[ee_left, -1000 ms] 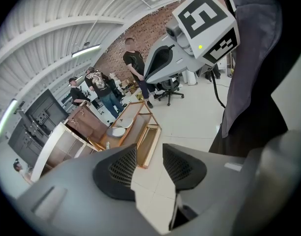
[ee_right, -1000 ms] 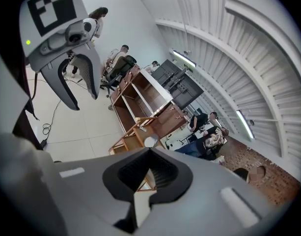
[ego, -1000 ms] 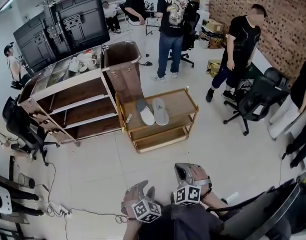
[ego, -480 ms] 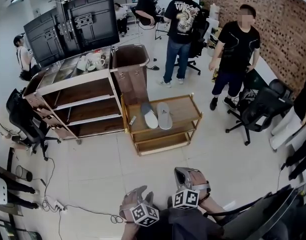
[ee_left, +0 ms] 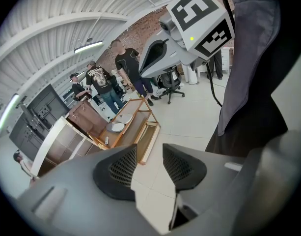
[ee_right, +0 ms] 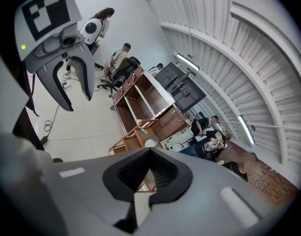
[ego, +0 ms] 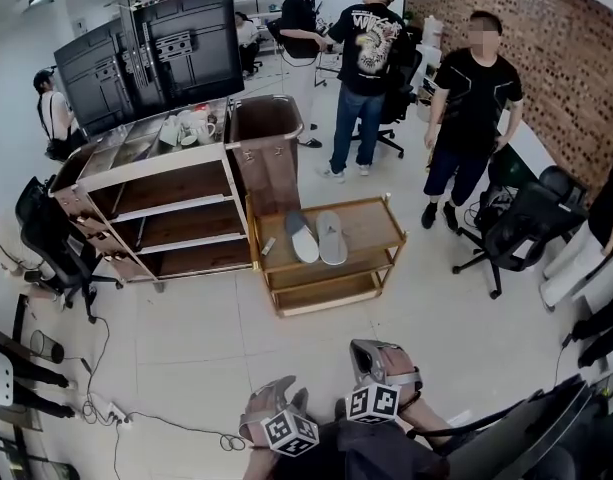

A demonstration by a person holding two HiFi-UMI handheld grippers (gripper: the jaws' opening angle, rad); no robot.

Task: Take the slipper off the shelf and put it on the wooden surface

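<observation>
Two slippers lie side by side on top of the low wooden cart [ego: 388, 220]: a grey-and-white slipper [ego: 301, 238] and a grey slipper [ego: 332, 238]. In the left gripper view the pair of slippers [ee_left: 119, 123] shows far off. The open shelf unit [ego: 166, 165] stands left of the cart, and its boards look bare. Both grippers are held low, far from the cart, over the floor. My left gripper [ego: 277, 396] [ee_left: 149, 154] is open with nothing between its fingers. My right gripper [ego: 369, 360] [ee_right: 150, 155] is shut and empty.
A brown bin [ego: 262, 138] stands between shelf and cart. Three people [ego: 472, 108] stand behind the cart, and black office chairs [ego: 521, 218] are at the right. Cables [ego: 116, 408] run over the floor at the left. Dark monitors [ego: 151, 53] rise behind the shelf.
The head view has shifted a little, so shelf and cart sit slightly lower in the frame. The people at the back have stepped about. Both grippers keep their place.
</observation>
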